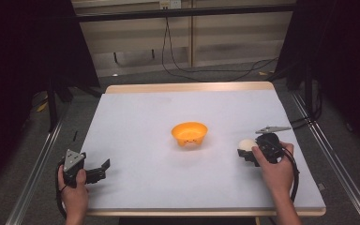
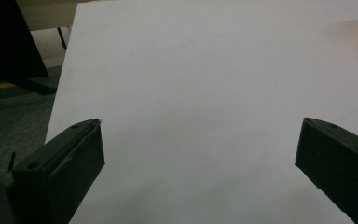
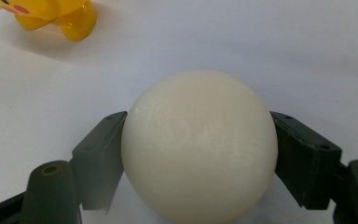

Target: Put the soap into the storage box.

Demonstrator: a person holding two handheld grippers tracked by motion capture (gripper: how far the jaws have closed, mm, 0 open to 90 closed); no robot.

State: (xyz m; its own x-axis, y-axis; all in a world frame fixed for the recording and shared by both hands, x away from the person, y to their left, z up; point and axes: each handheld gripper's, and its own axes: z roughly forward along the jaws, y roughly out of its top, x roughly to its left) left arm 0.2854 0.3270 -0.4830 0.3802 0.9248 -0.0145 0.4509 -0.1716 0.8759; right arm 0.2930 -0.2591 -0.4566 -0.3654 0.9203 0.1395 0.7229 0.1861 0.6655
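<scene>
Lab recording setup: white-topped table [image 1: 187, 154], black curtains [image 1: 23, 56], metal frame rails [image 1: 33, 173], loose cables [image 1: 206, 70].

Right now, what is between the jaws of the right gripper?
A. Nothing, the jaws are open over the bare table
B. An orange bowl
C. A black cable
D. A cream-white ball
D: in the right gripper view, the two black jaws of the right gripper press on both sides of the cream-white ball, while the orange bowl stands apart at the middle of the table.
</scene>
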